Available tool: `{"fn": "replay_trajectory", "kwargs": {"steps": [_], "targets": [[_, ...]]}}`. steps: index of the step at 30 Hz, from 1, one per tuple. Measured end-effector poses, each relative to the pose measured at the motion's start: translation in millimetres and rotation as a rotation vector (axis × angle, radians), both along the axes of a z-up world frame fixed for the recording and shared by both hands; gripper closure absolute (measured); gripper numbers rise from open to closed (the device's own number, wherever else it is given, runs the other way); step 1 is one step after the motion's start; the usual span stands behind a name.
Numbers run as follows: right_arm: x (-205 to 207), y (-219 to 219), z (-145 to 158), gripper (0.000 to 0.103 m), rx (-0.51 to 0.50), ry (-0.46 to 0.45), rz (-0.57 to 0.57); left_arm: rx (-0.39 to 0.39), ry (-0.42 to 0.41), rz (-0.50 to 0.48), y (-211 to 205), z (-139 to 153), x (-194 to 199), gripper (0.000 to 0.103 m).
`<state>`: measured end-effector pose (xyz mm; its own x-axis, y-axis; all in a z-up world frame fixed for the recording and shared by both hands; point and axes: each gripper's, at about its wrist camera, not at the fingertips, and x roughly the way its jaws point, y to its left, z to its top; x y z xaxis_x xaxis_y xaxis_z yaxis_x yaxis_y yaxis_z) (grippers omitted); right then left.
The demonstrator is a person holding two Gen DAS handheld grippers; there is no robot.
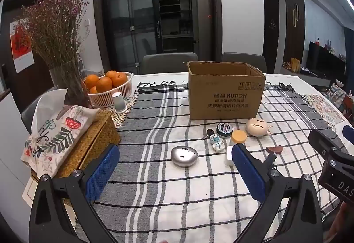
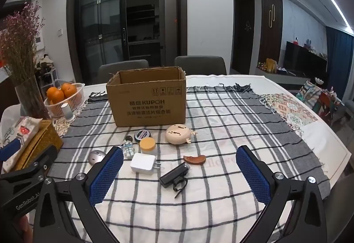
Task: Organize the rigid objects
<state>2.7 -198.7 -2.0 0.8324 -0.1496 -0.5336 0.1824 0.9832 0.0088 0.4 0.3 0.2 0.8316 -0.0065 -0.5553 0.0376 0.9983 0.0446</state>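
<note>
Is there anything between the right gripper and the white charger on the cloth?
Nothing visible does. The right gripper is open above the cloth, and the white charger lies just ahead beside its left finger, with only bare cloth between.

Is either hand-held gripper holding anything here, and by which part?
Nothing is held. The left hand-held gripper and right hand-held gripper are both open above the tablecloth.
</note>
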Motion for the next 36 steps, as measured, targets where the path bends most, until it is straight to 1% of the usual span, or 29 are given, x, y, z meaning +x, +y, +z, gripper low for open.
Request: {"fn": "replay_trajectory", "kwargs": {"steps": [2, 10, 11, 16, 36], "targets": [[-0.2, -0.8, 0.5, 0.0, 0.008, -0.014, -0.003, 0.001, -0.001, 0.0, 0.5, 0.0, 1.3, 0.0], [0.0, 1.3, -0.7, 0.0, 0.007, 0.002, -0.001, 0.011, -0.014, 0.007, 5.6, 1.1, 8.6, 0.0], [0.7, 1.1, -0.5, 0.0, 0.007, 0.005, -0.001, 0.013, -0.018, 0.01, 5.4, 2.3, -1.4, 0.0], [-0.1, 0.4, -1.2, 0.0, 0.009, 0.005, -0.001, 0.024, -0.025, 0.014, 0.5, 2.8, -2.7, 0.0], [1.8, 3.1, -2.1, 0.0, 0.015, 0.008, 0.006, 0.018, -0.023, 0.009, 0.5, 3.9, -2.6, 0.0]]}}
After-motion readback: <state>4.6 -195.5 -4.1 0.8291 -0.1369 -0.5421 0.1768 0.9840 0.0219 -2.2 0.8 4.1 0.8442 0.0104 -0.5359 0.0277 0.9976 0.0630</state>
